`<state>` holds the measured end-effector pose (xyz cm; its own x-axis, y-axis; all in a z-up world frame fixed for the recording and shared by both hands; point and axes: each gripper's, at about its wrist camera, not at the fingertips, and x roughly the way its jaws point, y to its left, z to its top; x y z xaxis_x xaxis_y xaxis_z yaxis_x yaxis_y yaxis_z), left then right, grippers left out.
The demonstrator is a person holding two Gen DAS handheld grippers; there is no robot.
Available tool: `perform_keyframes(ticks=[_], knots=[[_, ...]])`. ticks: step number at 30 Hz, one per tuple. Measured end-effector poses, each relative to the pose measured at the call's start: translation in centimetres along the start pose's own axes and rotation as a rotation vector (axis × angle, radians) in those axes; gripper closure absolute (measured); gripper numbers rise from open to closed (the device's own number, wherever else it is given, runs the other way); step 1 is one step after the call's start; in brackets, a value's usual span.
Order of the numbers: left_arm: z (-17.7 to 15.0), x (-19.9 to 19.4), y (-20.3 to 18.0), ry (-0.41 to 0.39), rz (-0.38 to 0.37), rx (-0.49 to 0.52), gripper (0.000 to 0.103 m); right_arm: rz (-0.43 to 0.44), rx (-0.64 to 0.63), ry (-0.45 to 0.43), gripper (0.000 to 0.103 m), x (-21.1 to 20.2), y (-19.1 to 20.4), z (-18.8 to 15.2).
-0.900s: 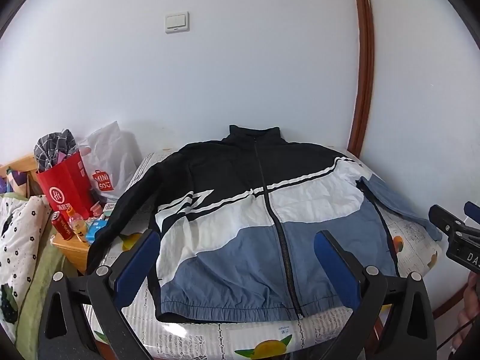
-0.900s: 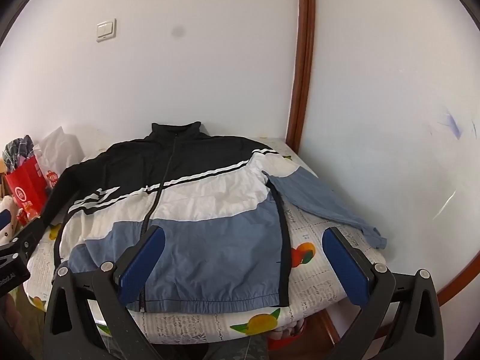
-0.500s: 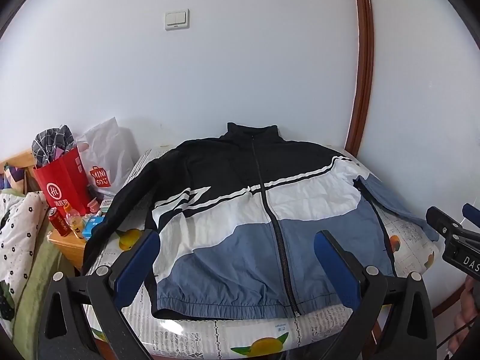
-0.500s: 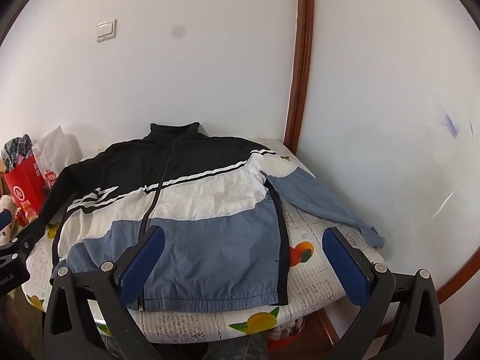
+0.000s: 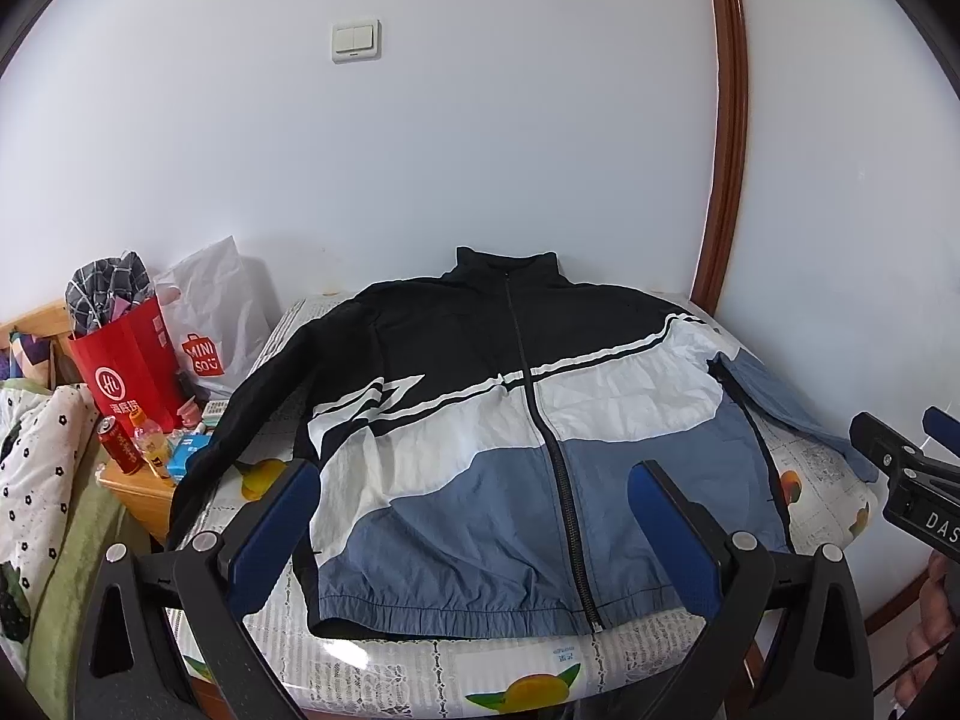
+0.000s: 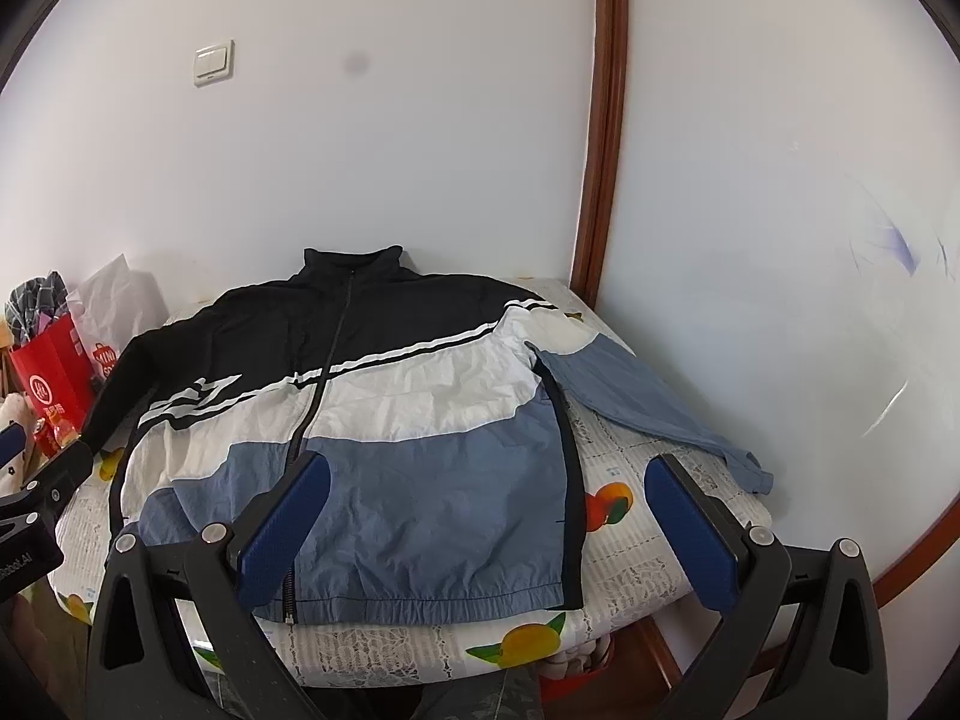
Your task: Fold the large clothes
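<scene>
A black, white and blue zip jacket (image 5: 516, 420) lies flat, front up and zipped, on a table with a fruit-print cloth (image 5: 420, 660); it also shows in the right wrist view (image 6: 384, 420). Its black sleeve (image 5: 240, 414) hangs off the left edge; its blue sleeve (image 6: 648, 408) lies spread to the right. My left gripper (image 5: 474, 492) is open and empty, held above the near hem. My right gripper (image 6: 486, 486) is open and empty, over the jacket's lower right. Each gripper shows at the edge of the other's view.
A red bag (image 5: 129, 360), a white Miniso bag (image 5: 210, 324), a can and bottles (image 5: 129, 438) crowd a wooden stand left of the table. White walls close the back and right; a brown door trim (image 5: 729, 120) stands in the corner.
Both grippers have drawn back and risen slightly; the jacket sits a little lower and farther in both views. The jacket itself has not moved.
</scene>
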<state>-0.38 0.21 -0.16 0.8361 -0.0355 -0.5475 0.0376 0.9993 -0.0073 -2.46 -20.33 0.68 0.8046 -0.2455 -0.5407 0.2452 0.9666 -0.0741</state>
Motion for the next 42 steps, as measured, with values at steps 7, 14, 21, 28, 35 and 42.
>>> perform_keyframes(ticks=[7, 14, 21, 28, 35, 42], knots=[[0.14, -0.05, 0.13, 0.000, 0.002, -0.011, 0.000, 0.005, -0.006, -0.002, 0.000, -0.18, 0.20, 0.00], [0.05, -0.23, 0.10, -0.005, 0.005, -0.003, 0.000, 0.007, -0.011, 0.005, 0.000, 0.02, 0.66, -0.14], [-0.04, -0.39, 0.22, -0.013, 0.010, -0.008, 0.000, 0.007, -0.010, 0.005, 0.000, 0.06, 0.70, -0.18], [-0.03, -0.31, 0.25, -0.009, 0.010, -0.013, 0.000, 0.008, -0.003, 0.004, 0.000, 0.04, 0.62, -0.23], [-0.12, -0.32, 0.35, -0.005, 0.009, -0.017, 0.000, 0.008, -0.002, 0.007, 0.000, 0.08, 0.70, -0.17], [-0.08, -0.29, 0.37, -0.009, 0.008, -0.020, 0.000, 0.007, -0.001, 0.008, 0.000, 0.16, 0.65, -0.24]])
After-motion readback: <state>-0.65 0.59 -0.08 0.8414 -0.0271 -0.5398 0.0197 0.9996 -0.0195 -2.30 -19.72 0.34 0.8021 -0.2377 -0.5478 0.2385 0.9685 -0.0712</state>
